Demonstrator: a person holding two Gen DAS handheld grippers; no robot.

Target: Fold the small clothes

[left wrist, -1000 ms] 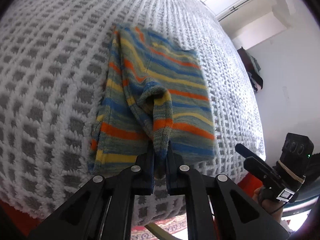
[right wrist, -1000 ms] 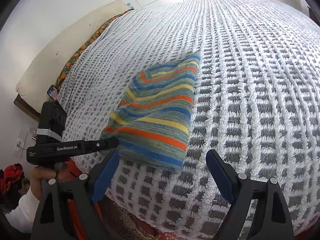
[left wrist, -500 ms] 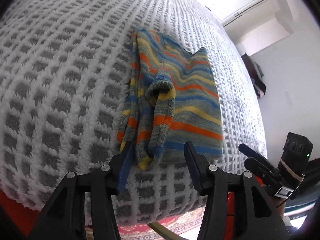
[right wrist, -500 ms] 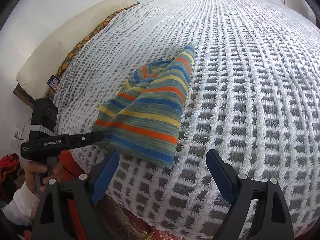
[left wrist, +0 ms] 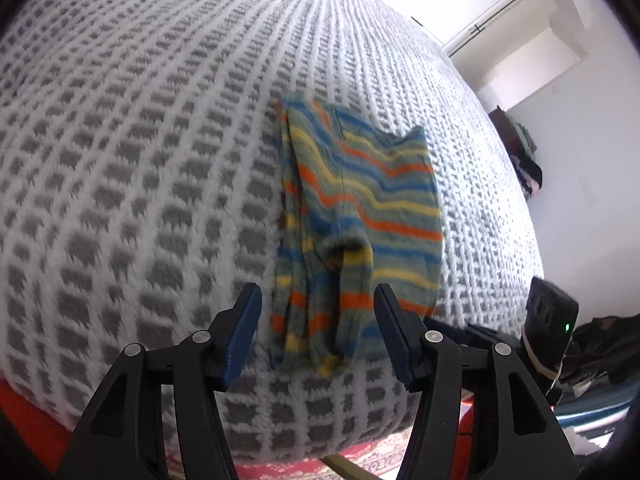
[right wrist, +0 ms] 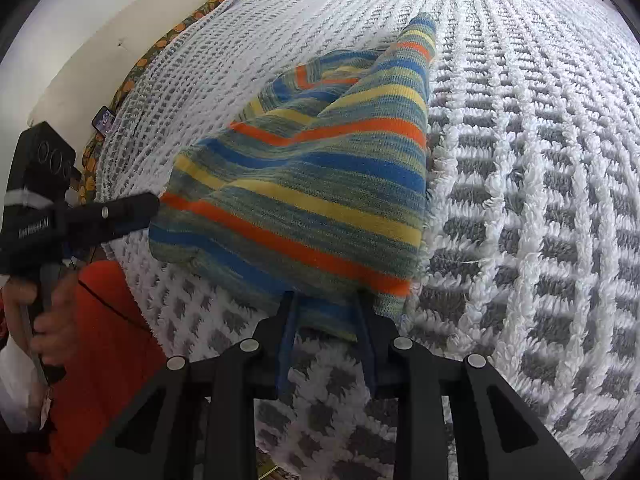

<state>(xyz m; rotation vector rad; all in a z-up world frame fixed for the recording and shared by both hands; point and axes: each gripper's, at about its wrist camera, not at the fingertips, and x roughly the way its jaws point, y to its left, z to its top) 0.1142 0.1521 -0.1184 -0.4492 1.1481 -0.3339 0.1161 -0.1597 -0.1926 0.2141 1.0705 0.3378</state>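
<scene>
So the right tongs [right wrist: 326, 312] are closing on the near hem of the striped knit garment [right wrist: 312, 184], and the cloth already sits pinched between the two blue pads, with the corner lifted a bit off the bed. The left tongs [left wrist: 318, 320] are opening with nothing in them; the sleeve [left wrist: 348, 304] lies loose in the gap between the pads, touching neither.

My read: one sleeve is already tucked in, and the right side is starting the next fold. That calls for a firm pinch, then carrying the hem up and over away from the tongs, while the left side stays clear.

Garment's a small sweater, orange, yellow and blue stripes on grey-green, soft and a bit rumpled, lying near the edge of the white and grey blanket [right wrist: 520, 200].
</scene>
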